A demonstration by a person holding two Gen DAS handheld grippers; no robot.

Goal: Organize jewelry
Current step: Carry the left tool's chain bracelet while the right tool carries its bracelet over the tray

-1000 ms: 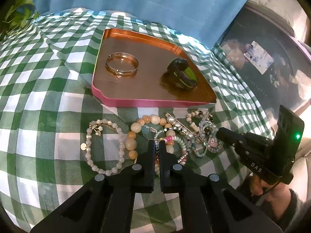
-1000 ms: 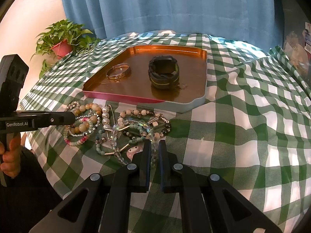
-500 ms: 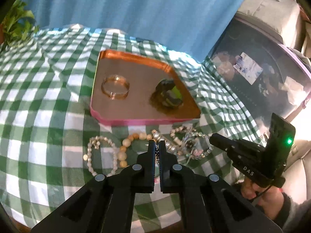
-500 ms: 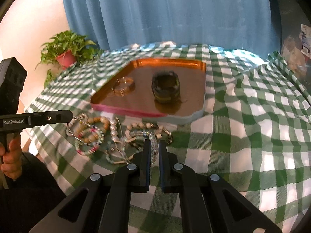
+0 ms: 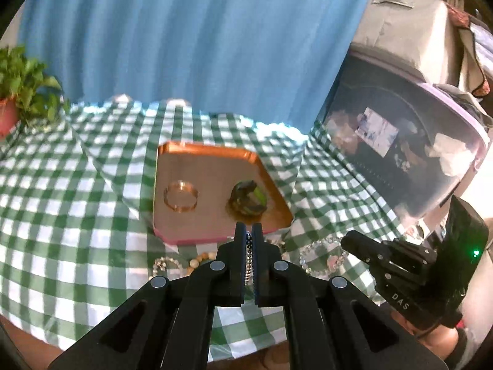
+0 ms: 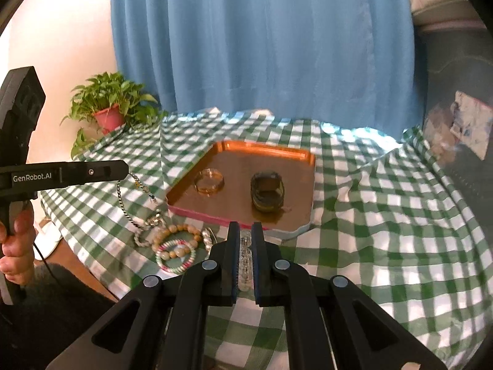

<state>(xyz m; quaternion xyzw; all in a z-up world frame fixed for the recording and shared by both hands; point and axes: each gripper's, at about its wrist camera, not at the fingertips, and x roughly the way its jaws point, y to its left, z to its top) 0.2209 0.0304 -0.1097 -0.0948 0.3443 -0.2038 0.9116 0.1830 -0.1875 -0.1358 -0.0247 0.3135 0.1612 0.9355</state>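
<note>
Pinching beaded strands, both tongs (image 5: 249, 239) (image 6: 245, 240) hang above the checked cloth (image 6: 385, 215).

One copper-coloured metal tray with a pink rim (image 6: 309, 185). Two items on it: one thin gold bangle (image 6: 209, 180), one dark stacked band with a green stripe (image 6: 267, 191).

Two black two-finger grippers: left gripper (image 5: 249, 240), right gripper (image 6: 245, 240), two fingers each.

One dark-and-silver beaded chain (image 6: 133, 199) hanging from the left gripper's fingers (image 6: 104, 171). One clear bead strand (image 6: 245, 265) between the right gripper's fingers.

Loose on the bench: one tan wooden bead bracelet (image 6: 181, 229), one pink-and-mint small-bead bracelet (image 6: 175, 254); more may be hidden.

One green-and-white checked cloth (image 6: 385, 215). One potted green plant in a red pot (image 6: 107, 108). One blue curtain (image 6: 262, 46).
</note>
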